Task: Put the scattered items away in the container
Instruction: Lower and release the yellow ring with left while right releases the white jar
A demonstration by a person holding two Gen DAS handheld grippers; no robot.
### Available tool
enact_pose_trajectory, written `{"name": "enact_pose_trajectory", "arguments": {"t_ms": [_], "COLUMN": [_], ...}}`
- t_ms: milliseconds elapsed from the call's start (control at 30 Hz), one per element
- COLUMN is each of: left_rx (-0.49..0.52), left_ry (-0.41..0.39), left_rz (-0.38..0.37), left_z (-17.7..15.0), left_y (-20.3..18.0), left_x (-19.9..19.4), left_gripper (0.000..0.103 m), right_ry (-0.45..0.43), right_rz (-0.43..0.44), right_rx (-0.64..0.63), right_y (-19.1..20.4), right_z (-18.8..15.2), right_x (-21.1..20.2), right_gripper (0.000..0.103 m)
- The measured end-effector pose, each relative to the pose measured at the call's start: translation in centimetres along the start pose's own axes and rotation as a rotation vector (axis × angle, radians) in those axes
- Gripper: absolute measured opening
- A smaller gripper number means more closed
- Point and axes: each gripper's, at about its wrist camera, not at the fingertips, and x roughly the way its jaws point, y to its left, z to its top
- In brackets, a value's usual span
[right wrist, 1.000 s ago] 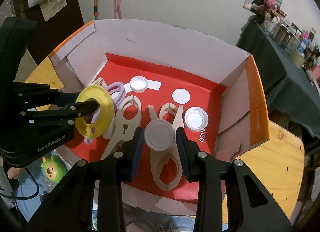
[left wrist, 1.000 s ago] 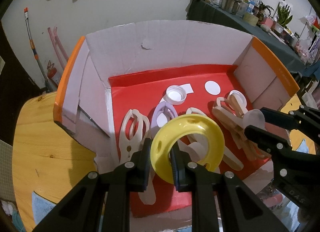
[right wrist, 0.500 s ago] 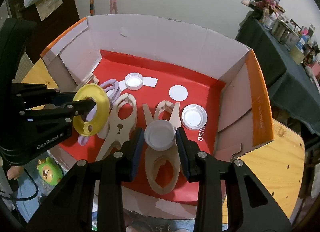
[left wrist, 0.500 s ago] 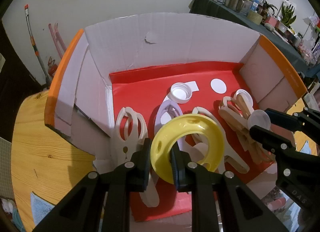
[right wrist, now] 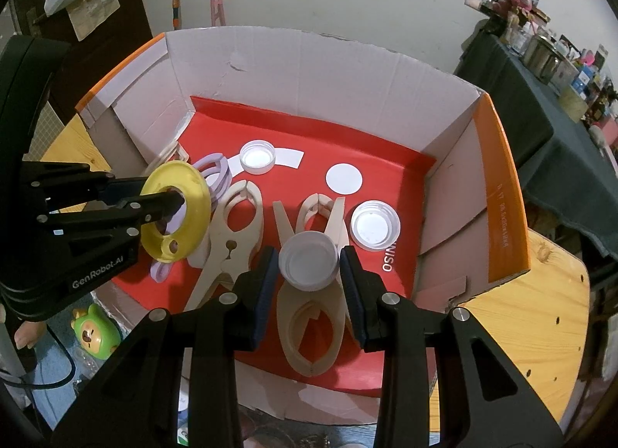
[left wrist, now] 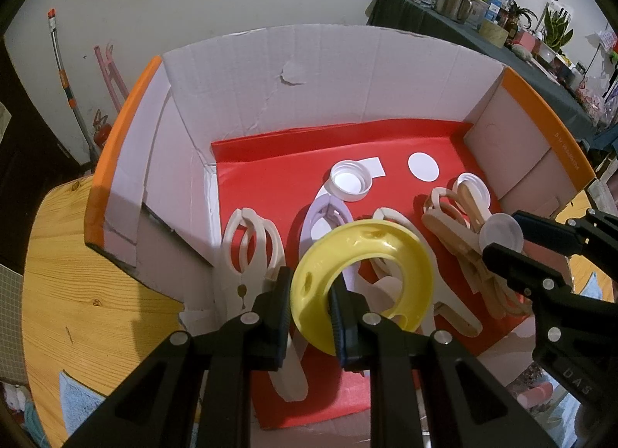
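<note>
The left gripper (left wrist: 311,303) grips a yellow ring (left wrist: 363,274) at lower centre. The right gripper (right wrist: 309,266) clamps a white cap (right wrist: 308,260) above the box (right wrist: 309,61).

A wooden table (left wrist: 58,285) carries an open cardboard box (left wrist: 328,73) with orange edges.

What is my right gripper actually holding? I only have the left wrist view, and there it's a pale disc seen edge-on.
Observer: The right gripper is shut on a white bottle cap, open side up.
Operator: Is it over the box?
Observer: Yes, over the red floor of the cardboard box, above a beige clip.
Operator: Anything outside the box on my left?
Observer: A green toy figure sits below the left gripper, which grips the yellow ring.
</note>
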Motion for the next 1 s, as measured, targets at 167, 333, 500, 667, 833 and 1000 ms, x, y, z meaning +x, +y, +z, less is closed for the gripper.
{"name": "enact_pose_trajectory", "arguments": {"t_ms": [167,333,500,667,833,1000], "left_rx": [0.005,0.004,0.001,0.001,0.000,0.001], "left_ry": [-0.003,-0.002,0.000,0.000,0.002,0.002], "left_rz": [0.005,0.006,0.003,0.003,0.001,-0.003], "left_z": [0.03,0.04,0.10,0.06,0.05,-0.02], "left_y": [-0.12,-0.11,-0.14,-0.13,-0.14,-0.25], "left_x": [0.04,0.01,0.00,-0.08,-0.02,0.08], "left_gripper": [0.020,0.020,0.020,0.020,0.022,0.026], "right_ry": [0.000,0.000,0.000,-0.001,-0.002,-0.002], "right_rz": [0.001,0.001,0.002,0.000,0.002,0.002], "right_rx": [0.000,0.000,0.002,0.000,0.003,0.003], "right_y": [0.02,0.00,0.05,0.09,0.08,0.09], "right_z": [-0.02,0.00,-0.05,-0.04,-0.07,-0.07], "right_x": [0.05,0.04,0.04,-0.08,-0.08,-0.04], "right_gripper": [0.032,0.032,0.032,0.032,0.032,0.032]}}
